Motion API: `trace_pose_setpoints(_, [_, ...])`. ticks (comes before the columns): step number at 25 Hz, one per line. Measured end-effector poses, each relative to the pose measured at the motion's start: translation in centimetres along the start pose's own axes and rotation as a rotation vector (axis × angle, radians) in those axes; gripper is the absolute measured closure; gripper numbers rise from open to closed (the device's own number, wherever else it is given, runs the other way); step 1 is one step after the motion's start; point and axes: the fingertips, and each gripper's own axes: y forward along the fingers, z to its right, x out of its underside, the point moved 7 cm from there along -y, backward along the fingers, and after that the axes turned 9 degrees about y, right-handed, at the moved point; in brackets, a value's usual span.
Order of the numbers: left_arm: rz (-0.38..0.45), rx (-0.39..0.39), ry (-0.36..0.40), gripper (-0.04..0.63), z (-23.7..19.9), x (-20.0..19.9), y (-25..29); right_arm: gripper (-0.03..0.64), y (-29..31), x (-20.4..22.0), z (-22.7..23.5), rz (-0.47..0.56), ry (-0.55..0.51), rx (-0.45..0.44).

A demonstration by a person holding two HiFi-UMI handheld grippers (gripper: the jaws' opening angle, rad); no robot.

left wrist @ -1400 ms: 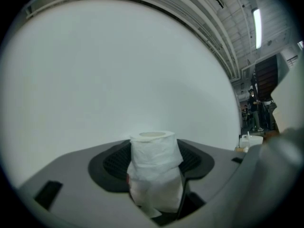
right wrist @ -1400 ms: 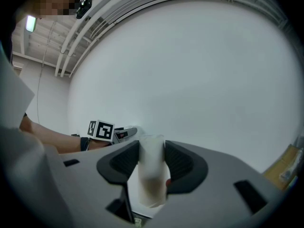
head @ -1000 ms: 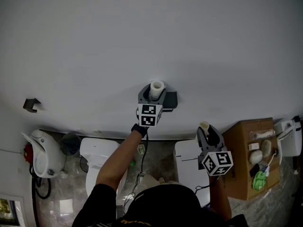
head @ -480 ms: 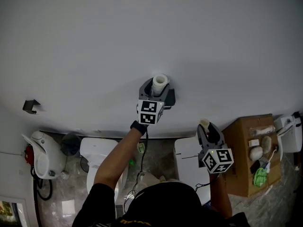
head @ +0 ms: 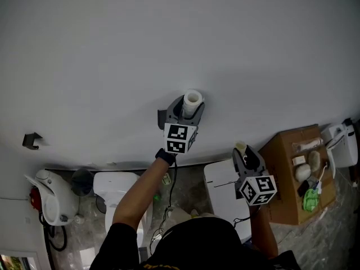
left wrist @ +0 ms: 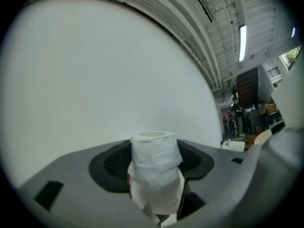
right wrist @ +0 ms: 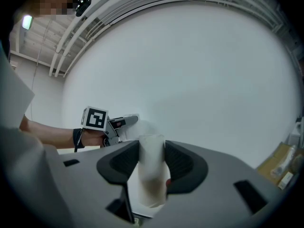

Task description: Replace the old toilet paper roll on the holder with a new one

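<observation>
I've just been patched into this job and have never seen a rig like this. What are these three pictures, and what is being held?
There is no robot. A person holds a two-jaw gripper in each hand. The head view comes from a camera on the person's head, looking down along a white wall. A toilet and a cardboard box stand on the floor below. The other two pictures come from a camera riding on each gripper, looking along its jaws. The left gripper is shut on a white paper roll. The right gripper is shut on a thinner tube. The marker cube on each is part of the gripper.
</observation>
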Motion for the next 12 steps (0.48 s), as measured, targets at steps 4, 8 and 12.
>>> trace_pose_setpoints(4, [0.006,0.031,-0.003,0.311,1.4,-0.1,0.5,0.446,-0.9,0.2,0.7,0.000,0.003,0.030])
trace_pose_setpoints(8, [0.010,0.061,-0.018,0.311,2.9,0.2,1.0,0.445,-1.8,0.4,1.3,-0.005,0.004,0.060])
trace_pose_setpoints(12, [0.012,0.087,-0.029,0.311,3.9,0.3,1.5,0.446,-2.4,0.5,1.3,-0.004,0.004,0.078])
